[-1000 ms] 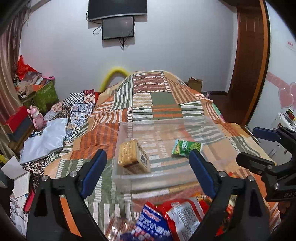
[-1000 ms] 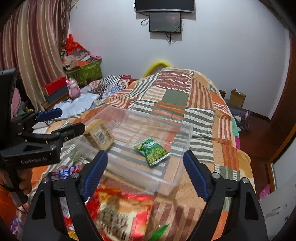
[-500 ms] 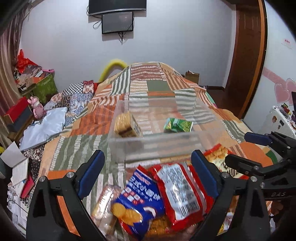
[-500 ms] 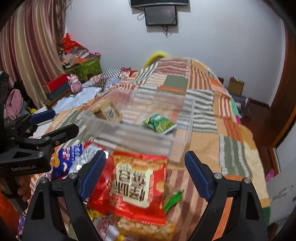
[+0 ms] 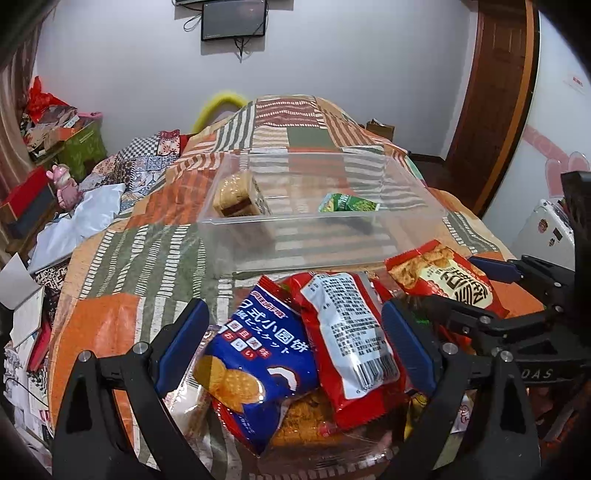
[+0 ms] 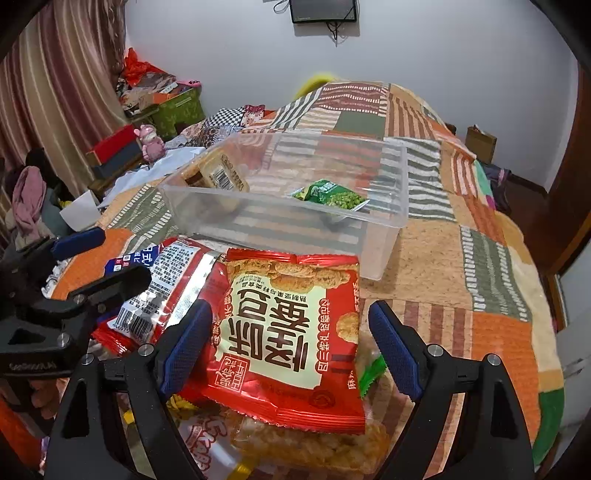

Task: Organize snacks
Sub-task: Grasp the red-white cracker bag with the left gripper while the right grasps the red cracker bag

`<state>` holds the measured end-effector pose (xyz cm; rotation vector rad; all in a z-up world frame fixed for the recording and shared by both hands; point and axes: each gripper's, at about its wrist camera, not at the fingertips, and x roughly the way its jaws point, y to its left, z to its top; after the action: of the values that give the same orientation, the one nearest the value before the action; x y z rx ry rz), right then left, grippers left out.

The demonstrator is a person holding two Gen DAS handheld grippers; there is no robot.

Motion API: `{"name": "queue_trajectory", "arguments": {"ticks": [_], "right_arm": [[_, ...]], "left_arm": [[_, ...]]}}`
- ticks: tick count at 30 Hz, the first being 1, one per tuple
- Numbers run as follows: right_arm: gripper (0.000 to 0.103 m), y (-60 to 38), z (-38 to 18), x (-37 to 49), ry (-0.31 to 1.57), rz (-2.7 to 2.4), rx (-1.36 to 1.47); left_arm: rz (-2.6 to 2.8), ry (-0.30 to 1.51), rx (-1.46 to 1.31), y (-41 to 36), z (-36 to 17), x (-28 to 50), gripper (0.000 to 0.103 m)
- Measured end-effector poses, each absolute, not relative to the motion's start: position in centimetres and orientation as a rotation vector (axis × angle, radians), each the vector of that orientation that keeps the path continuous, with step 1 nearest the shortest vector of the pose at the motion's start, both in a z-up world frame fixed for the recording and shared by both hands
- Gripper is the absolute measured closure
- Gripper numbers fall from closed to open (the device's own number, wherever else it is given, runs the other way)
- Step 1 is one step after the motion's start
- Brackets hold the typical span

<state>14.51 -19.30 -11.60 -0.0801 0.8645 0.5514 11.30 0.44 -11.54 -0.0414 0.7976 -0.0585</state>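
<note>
A clear plastic bin (image 5: 325, 240) (image 6: 384, 243) sits on the patchwork bed. In it lie a cracker pack (image 5: 238, 195) (image 6: 221, 175) and a green pea packet (image 5: 347, 203) (image 6: 328, 194). A pile of snack bags lies in front of it. My left gripper (image 5: 295, 343) is open above a blue biscuit bag (image 5: 255, 354) and a red bag (image 5: 347, 332). My right gripper (image 6: 290, 347) is open around a red bag with big characters (image 6: 291, 332) (image 5: 447, 273). Each gripper shows in the other's view, the right one (image 5: 461, 291) and the left one (image 6: 107, 254).
The patchwork quilt (image 5: 147, 251) covers the bed. Clutter, boxes and a pink toy (image 5: 66, 184) lie to the left of the bed. A door (image 5: 491, 92) stands at the right, a wall screen (image 5: 234, 20) at the back.
Both grippers have pulled back from the bin and dropped toward the snack pile. The bags now fill the lower part of both views. Both jaws stay open.
</note>
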Motion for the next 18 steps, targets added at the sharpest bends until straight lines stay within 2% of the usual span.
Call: {"name": "queue_trajectory", "arguments": {"ticks": [2, 4, 5, 18], "right_arm": [[0.019, -19.6, -11.7, 14.5, 0.864, 0.558, -0.063], [0.031, -19.6, -11.7, 14.5, 0.862, 0.568, -0.055], [0.033, -19.6, -11.7, 14.4, 0.861, 0.569, -0.055], [0.038, -22.6, -10.4, 14.3, 0.799, 0.488, -0.015]], "left_arm": [[-0.066, 0.798, -0.038, 0.2, -11.6, 11.3, 0.008], [-0.076, 0.803, -0.04, -0.2, -11.7, 11.4, 0.008], [-0.081, 0.807, -0.042, -0.3, -11.8, 11.4, 0.008], [-0.125, 0.89, -0.036, -2.8, -14.3, 13.2, 0.008]]}}
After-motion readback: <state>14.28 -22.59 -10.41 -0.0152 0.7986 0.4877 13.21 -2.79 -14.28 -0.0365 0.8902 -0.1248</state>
